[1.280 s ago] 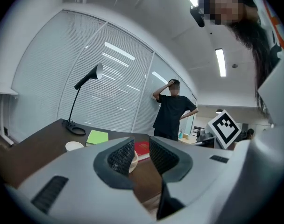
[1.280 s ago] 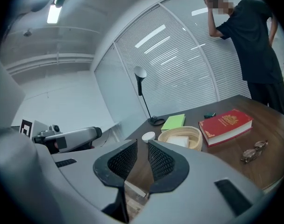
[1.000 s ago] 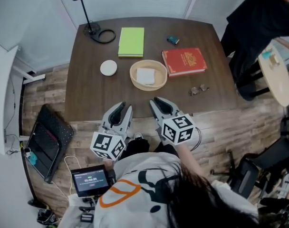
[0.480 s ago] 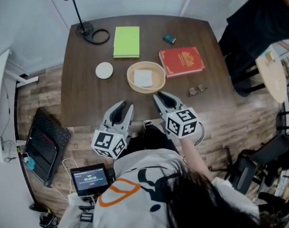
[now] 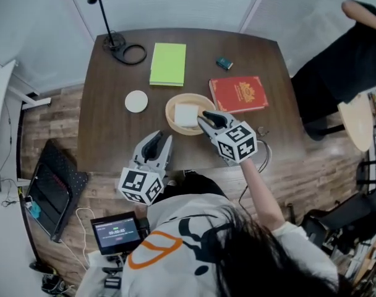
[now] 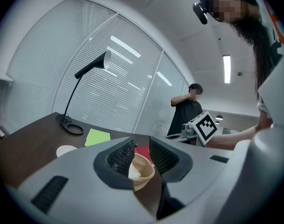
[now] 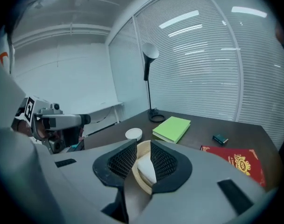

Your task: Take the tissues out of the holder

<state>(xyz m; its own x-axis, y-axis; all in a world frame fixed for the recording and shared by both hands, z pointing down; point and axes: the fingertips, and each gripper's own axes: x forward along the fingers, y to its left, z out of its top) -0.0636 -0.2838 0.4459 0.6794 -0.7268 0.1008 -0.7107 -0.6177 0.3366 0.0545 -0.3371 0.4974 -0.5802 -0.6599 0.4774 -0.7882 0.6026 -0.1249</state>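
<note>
A pale wooden bowl (image 5: 203, 101) serves as the holder in the middle of the dark table, with a folded white tissue (image 5: 187, 114) lying in it. My right gripper (image 5: 208, 117) hangs over the bowl's near right rim. Its jaws stand only a narrow slit apart with nothing between them. In the right gripper view the tissue (image 7: 146, 169) and bowl (image 7: 138, 177) show through that slit. My left gripper (image 5: 158, 142) hovers at the table's near edge, left of the bowl. Its jaws are also narrowly apart and empty, and the bowl (image 6: 145, 174) lies ahead of it.
A green book (image 5: 168, 64) and a lamp base (image 5: 114, 41) with its cable lie at the back. A white round disc (image 5: 136, 101) sits left of the bowl, a red book (image 5: 239, 93) right of it. A small dark box (image 5: 224, 63) lies behind, and a person (image 5: 355, 60) stands at the right.
My right gripper has moved forward from the table's near edge to the bowl's rim. The left gripper has stayed near the edge.
</note>
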